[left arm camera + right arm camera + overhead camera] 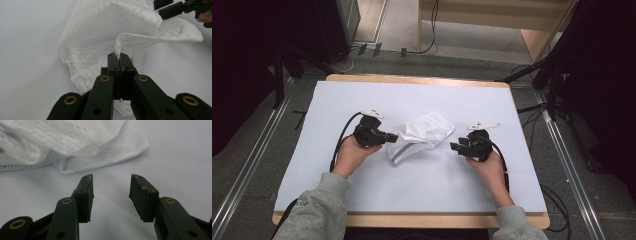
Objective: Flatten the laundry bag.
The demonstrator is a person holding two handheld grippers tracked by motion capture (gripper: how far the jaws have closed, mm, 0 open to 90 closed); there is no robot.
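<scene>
A crumpled white mesh cloth (pixel 421 134) lies in the middle of the white table cover (pixel 362 95). My left gripper (pixel 395 137) is shut on the cloth's left edge; in the left gripper view the jaws press together on a raised fold of the cloth (pixel 130 43), with my left gripper (pixel 119 55) at its base. My right gripper (pixel 454 146) stands open just right of the cloth, a short gap away. In the right gripper view my right gripper (pixel 111 178) has nothing between its jaws, and the cloth (pixel 75 142) lies ahead of them with a grey hem at the left.
The wooden table edge (pixel 412 220) runs along the near side. Cables (pixel 532 107) and dark stands (pixel 557 60) sit off the table's right; floor rails (pixel 242 175) run along the left. The other gripper (pixel 182 7) shows at the top right of the left gripper view.
</scene>
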